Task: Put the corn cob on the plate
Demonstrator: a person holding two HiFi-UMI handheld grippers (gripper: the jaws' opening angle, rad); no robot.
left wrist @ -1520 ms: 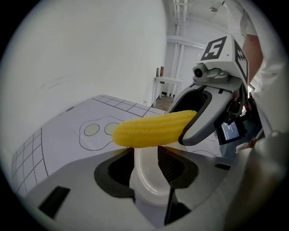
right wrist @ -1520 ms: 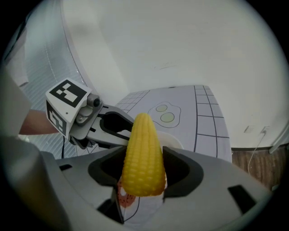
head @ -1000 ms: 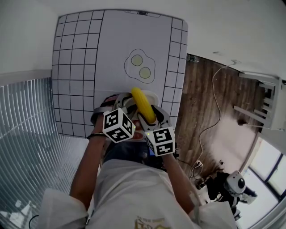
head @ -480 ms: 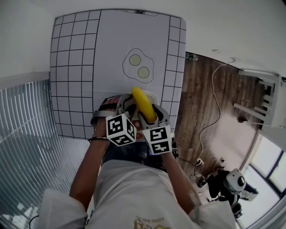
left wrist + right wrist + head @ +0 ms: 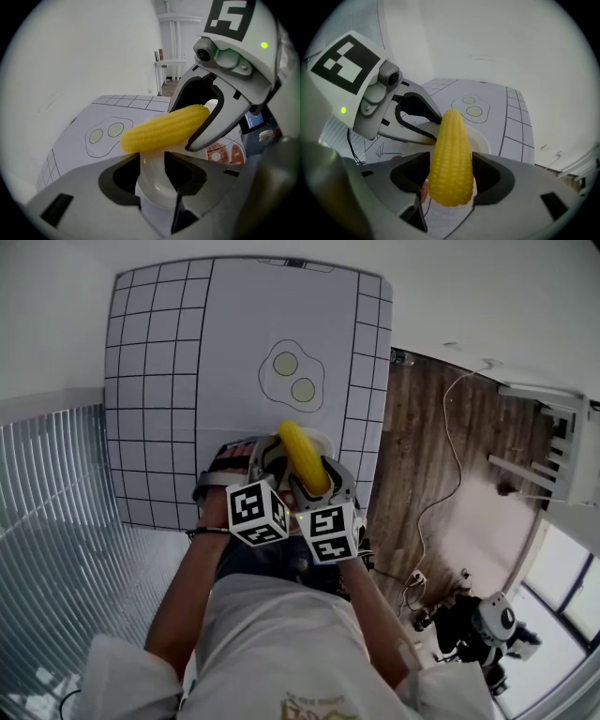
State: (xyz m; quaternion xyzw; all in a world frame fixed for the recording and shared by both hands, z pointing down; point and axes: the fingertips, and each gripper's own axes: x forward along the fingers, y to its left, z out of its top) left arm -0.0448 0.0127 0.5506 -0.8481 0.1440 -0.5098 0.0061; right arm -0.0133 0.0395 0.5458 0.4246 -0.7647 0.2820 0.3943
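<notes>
A yellow corn cob (image 5: 303,457) lies between the jaws of my right gripper (image 5: 314,486), its tip pointing away from me. The pads still touch both sides of the corn cob (image 5: 450,154) while the jaws are opening. The cob hangs over a small white plate (image 5: 323,439) at the near edge of the table. My left gripper (image 5: 267,463) is shut on the near rim of the plate (image 5: 152,178). In the left gripper view the corn cob (image 5: 164,127) crosses just above that rim. The two grippers stand side by side, almost touching.
A white mat (image 5: 234,334) with a grid border covers the table, with a fried-egg drawing (image 5: 293,378) beyond the plate. Printed food pictures (image 5: 229,152) lie on the mat near the plate. Wooden floor (image 5: 441,456) with a cable lies to the right of the table.
Both grippers have rolled slightly and their marker cubes have drawn closer together. The corn cob stays over the plate in nearly the same spot.
</notes>
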